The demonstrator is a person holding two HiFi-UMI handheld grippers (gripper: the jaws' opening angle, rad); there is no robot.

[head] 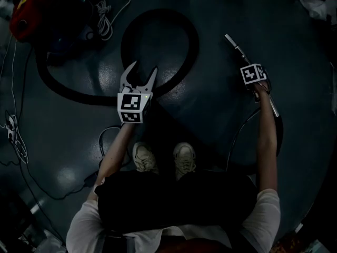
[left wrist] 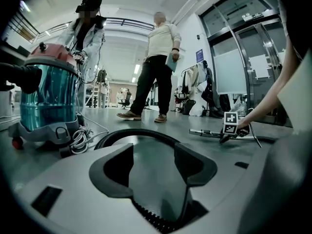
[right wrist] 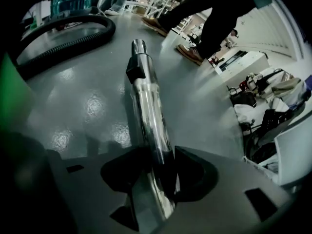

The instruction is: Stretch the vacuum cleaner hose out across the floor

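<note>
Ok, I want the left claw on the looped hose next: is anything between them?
Nothing visible. The open left claw hangs over the black ribbed hose loop with empty jaws; the coiled white cable lies off to the side.

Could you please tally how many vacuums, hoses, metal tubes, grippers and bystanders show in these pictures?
vacuum: 1
hose: 1
tube: 1
left gripper, right gripper: 2
bystanders: 2
Total: 7
</note>
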